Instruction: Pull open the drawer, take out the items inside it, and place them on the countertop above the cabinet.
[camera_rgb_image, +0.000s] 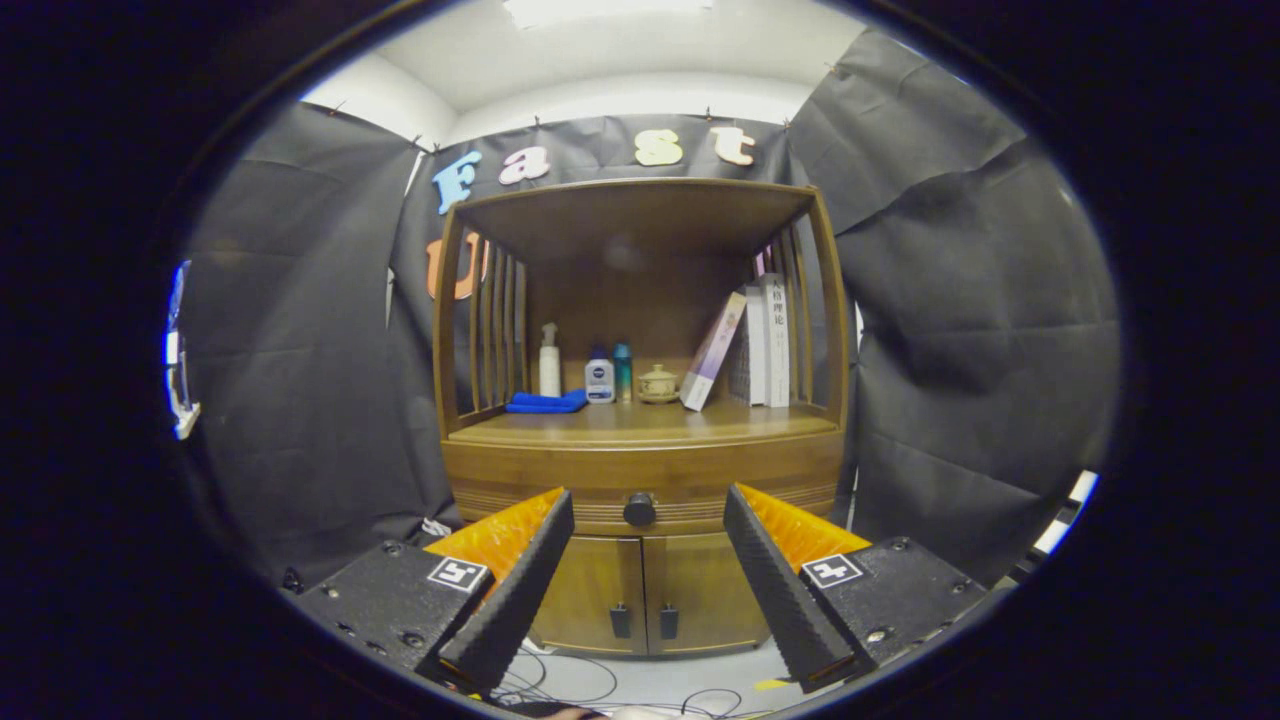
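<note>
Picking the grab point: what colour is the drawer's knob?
Black, in the gripper view: the knob lies ahead, between the open tool's fingers.

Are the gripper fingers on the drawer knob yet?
Apart. In the gripper view the gripper is open, and the drawer knob sits beyond the fingertips, centred in the gap with cabinet front visible around it.

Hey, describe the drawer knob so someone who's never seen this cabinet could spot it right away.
Start at the wooden cabinet and drop just below its countertop to the closed drawer. The knob sits mid-front, beyond the open gripper. It's dark and round, unlike the two small door handles below.
</note>
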